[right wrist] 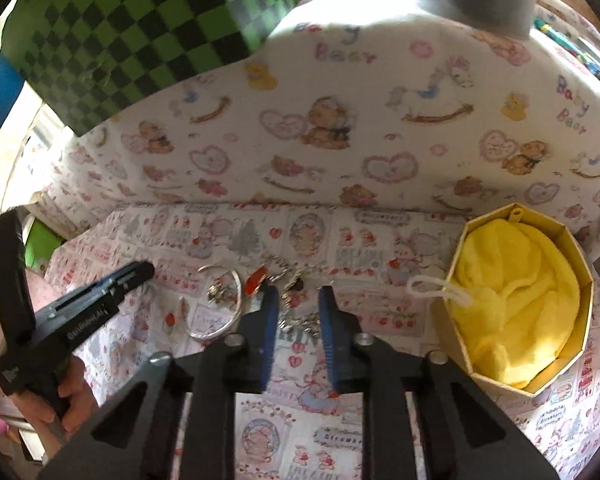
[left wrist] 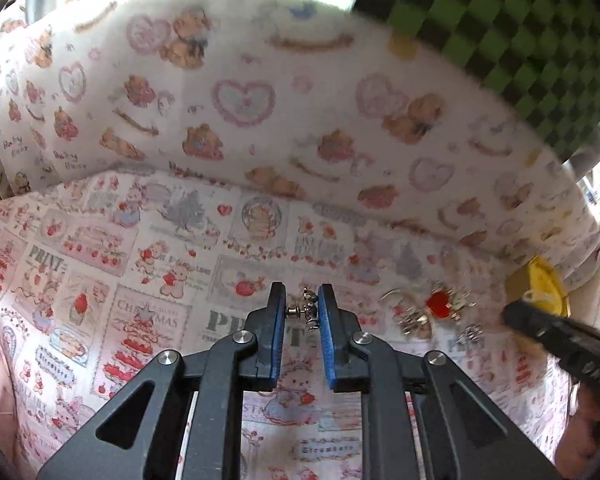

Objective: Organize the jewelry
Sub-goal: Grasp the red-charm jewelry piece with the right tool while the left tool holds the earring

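Observation:
On a strawberry-print cloth (left wrist: 100, 280) lies a small heap of jewelry: a silver bangle (left wrist: 404, 308) (right wrist: 216, 332), a red heart piece (left wrist: 438, 304) (right wrist: 256, 280) and small silver charms (left wrist: 470, 334). My left gripper (left wrist: 302, 300) (right wrist: 140, 272) is shut on a small silver stud piece (left wrist: 306, 310), held across the gap between its blue pads. My right gripper (right wrist: 298, 300) (left wrist: 514, 314) is down over the heap with its jaws narrow. A silver chain piece (right wrist: 300, 324) spans the gap between its pads. An octagonal box (right wrist: 472, 364) (left wrist: 518, 280) lined with yellow cloth (right wrist: 520, 300) stands at the right.
A padded wall with a bear print (left wrist: 300, 80) (right wrist: 340, 140) rises just behind the cloth. A green-and-black checkered object (left wrist: 500, 20) (right wrist: 140, 20) leans over its top. A white cord loop (right wrist: 432, 288) hangs over the box rim. A hand (right wrist: 72, 400) holds the left gripper.

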The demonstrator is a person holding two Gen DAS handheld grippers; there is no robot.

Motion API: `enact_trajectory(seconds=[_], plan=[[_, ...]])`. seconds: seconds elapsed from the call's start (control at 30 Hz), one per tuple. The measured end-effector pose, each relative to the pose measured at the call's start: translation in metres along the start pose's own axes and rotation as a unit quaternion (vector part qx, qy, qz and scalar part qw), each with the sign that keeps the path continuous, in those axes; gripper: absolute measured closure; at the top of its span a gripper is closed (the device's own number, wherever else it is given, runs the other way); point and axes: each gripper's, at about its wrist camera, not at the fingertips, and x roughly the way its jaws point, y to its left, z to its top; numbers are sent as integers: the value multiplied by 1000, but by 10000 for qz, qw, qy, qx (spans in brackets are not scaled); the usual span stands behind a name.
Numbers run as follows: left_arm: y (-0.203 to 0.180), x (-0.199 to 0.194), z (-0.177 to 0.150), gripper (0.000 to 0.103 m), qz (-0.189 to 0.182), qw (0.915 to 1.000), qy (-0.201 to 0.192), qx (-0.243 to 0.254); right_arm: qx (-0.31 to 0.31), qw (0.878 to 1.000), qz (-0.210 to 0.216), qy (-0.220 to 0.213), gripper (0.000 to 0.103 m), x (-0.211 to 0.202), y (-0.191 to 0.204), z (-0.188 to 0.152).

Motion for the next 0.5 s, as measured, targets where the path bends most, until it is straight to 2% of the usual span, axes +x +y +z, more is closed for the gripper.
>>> enact_trajectory(seconds=[0.1, 0.2, 0.27, 0.37, 0.5], plan=[[-6, -13, 0, 88, 143, 9995, -251, 100, -226, 9990, -297, 245, 87, 13, 6, -2], [-14, -17, -3, 88, 288, 9988, -353, 196, -215, 9981, -384, 437, 87, 25, 7, -3], [-11, -19, -5, 88, 527, 9977, -376, 200, -222, 9980, -420, 422, 87, 27, 8, -2], [-9, -10, -8, 88, 849, 9955, -330, 253, -286, 9981, -517, 173, 87, 23, 8, -1], [-9, -7, -7, 88, 1137, 9924, -371, 287, -264, 9988, -44, -422, 87, 12, 10, 1]])
